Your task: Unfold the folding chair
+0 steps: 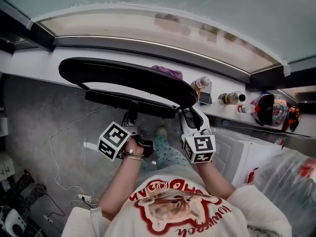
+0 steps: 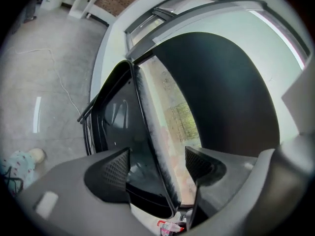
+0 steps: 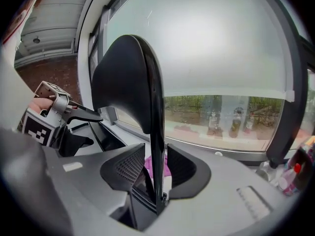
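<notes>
Closest to the lens is the person's white shirt (image 1: 173, 216) with its red printed design, and beyond it patterned trousers (image 1: 165, 152) above the grey floor (image 1: 34, 117). Both arms reach forward to the black folding chair (image 1: 123, 78), which stands on the floor just in front of the white window sill (image 1: 39, 63), its broad curved panel uppermost.

The left claw (image 1: 132, 107) sits under the near edge of that panel. In the left gripper view its jaws are spread wide, and a thin black edge of the chair runs between the pads without touching either. The right claw (image 1: 190, 113) is at the panel's right end. Its jaws stand apart around the panel's thin rim, a narrow gap showing on each side, so it pinches nothing.

Two bottles (image 1: 232, 98) and a purple cloth (image 1: 168, 71) lie on the sill behind the chair. A white cable (image 1: 59, 147) trails across the floor at the left.
</notes>
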Tool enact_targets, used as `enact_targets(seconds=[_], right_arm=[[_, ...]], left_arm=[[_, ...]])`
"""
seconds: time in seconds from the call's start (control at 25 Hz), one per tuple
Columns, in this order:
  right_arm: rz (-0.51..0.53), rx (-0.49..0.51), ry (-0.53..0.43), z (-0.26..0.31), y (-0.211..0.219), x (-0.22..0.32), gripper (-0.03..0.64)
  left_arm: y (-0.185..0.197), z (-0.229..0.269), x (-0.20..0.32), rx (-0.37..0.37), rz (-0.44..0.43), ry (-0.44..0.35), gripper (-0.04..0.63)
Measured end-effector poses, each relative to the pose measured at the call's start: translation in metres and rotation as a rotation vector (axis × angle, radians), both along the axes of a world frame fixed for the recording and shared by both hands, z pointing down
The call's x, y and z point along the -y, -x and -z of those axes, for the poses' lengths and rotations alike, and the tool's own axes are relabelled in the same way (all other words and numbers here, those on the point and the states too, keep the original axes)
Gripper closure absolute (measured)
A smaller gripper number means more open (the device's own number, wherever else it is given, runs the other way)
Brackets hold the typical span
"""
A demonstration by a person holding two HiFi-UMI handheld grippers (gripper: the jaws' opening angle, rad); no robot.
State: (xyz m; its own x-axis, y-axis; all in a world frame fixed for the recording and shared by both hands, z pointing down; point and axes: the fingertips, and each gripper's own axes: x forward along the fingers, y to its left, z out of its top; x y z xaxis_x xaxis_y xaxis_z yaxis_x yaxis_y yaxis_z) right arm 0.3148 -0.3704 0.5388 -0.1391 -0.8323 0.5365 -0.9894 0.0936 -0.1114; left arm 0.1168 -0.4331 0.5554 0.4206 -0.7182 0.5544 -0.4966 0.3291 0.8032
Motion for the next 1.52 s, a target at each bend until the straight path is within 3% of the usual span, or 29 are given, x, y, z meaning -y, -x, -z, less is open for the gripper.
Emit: enact_targets(seconds=[0.24, 0.6, 0.72, 0.84, 1.0, 1.52], right_arm=[[-0.002, 0.005, 0.029, -0.017, -0.002, 0.012, 0.445], [0.025, 0.009, 0.049, -0.03, 0.001, 0.018, 0.489], [0.027, 0.006, 0.05, -0.031, 0.002, 0.019, 0.499], [0.034, 0.011, 0.046, -0.032, 0.003, 0.019, 0.499], [0.042, 0.014, 0.042, -0.031, 0.003, 0.02, 0.492], [0.03, 0.001, 0.036, -0.037, 0.002, 0.014, 0.489]], left_arm=[[0.007, -0.018, 0.017, 0.008, 0.086, 0.038, 0.259], [-0.002, -0.03, 0.027, 0.011, 0.088, 0.062, 0.259], [-0.011, -0.035, 0.031, -0.015, 0.047, 0.058, 0.261], [-0.019, -0.034, 0.034, -0.02, -0.034, 0.015, 0.317], [-0.021, -0.035, 0.035, -0.067, -0.023, -0.004, 0.319], [-0.002, -0.035, -0.005, -0.106, -0.091, -0.05, 0.325]])
